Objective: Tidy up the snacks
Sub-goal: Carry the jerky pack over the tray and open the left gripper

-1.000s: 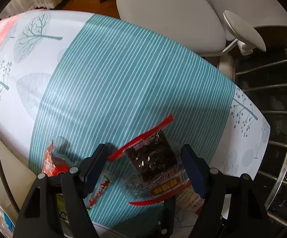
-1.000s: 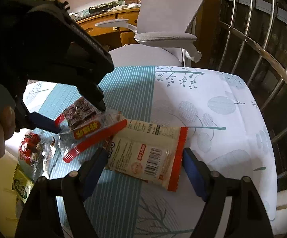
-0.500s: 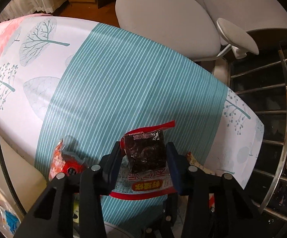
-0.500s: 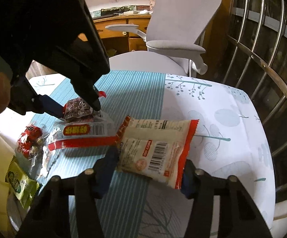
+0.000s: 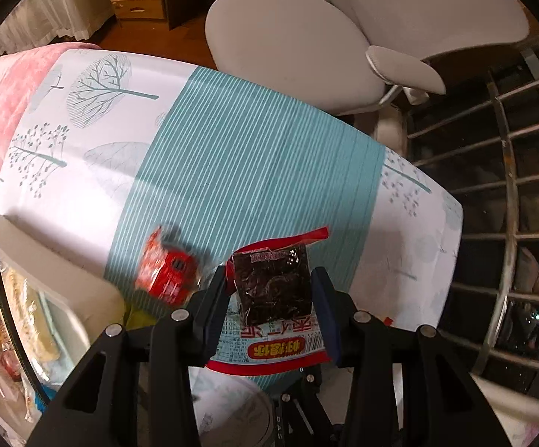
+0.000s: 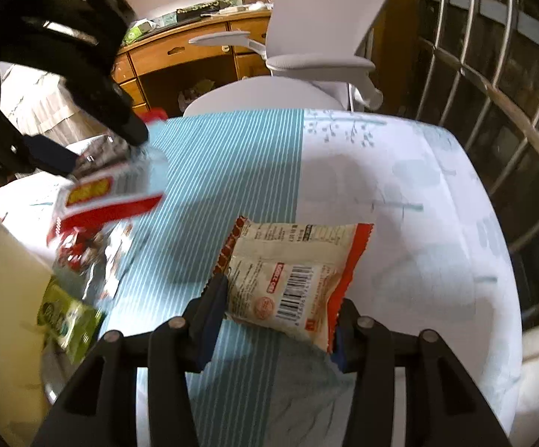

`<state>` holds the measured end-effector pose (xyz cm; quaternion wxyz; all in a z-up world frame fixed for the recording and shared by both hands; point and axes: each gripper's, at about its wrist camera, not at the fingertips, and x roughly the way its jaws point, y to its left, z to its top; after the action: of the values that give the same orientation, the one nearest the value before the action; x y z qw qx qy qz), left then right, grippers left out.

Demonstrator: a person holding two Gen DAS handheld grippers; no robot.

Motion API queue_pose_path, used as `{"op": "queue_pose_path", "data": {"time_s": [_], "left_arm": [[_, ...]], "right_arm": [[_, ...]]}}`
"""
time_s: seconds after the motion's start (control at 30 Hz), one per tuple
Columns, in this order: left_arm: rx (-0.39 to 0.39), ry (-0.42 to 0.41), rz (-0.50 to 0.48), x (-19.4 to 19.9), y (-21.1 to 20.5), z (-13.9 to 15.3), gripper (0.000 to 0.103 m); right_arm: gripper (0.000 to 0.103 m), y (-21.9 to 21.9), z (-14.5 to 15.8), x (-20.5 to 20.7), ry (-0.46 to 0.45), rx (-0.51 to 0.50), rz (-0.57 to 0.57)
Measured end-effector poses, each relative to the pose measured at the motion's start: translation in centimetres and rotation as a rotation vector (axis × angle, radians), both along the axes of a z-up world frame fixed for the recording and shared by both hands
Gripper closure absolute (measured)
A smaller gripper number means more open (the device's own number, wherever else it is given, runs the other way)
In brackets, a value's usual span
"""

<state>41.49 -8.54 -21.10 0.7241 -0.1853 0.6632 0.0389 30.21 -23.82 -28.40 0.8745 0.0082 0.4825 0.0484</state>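
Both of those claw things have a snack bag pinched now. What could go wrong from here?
The left gripper holds the clear red-trimmed packet of dark snacks only by its edges; it could slip out. The right gripper, jaws closing, pinches the beige red-edged packet at its near end, so it may crumple or droop.

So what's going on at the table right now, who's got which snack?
A person is working two handheld grippers over a table with a teal-striped cloth. The left gripper is clamped on a clear packet of dark dried fruit and holds it above the cloth. The right gripper is closing on a beige packet with a barcode, which is between its pads. A red-wrapped snack and a green packet lie at the table's edge.
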Motion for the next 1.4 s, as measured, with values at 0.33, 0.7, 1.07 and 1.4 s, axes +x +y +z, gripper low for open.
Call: {"op": "queue_pose_path", "data": {"time_s": [0.33, 0.7, 1.07, 1.4], "left_arm": [[-0.030, 0.004, -0.107, -5.0, 1.0, 3.0, 0.060], [-0.061, 0.008, -0.232, -13.7, 5.0, 6.2, 0.060], [-0.055, -0.048, -0.331, -21.6, 12.6, 10.1, 0.060], [-0.061, -0.116, -0.390, -26.1, 19.7, 10.8, 0.060]], "right_arm": [[0.056, 0.5, 2.0, -5.7, 0.046, -0.004, -0.006], [0.056, 3.8, 3.8, -14.0, 0.101, -0.024, -0.010], [0.067, 8.4, 8.4, -21.7, 0.071, -0.002, -0.092], [0.084, 11.6, 10.5, -25.6, 0.007, 0.055, -0.214]]}}
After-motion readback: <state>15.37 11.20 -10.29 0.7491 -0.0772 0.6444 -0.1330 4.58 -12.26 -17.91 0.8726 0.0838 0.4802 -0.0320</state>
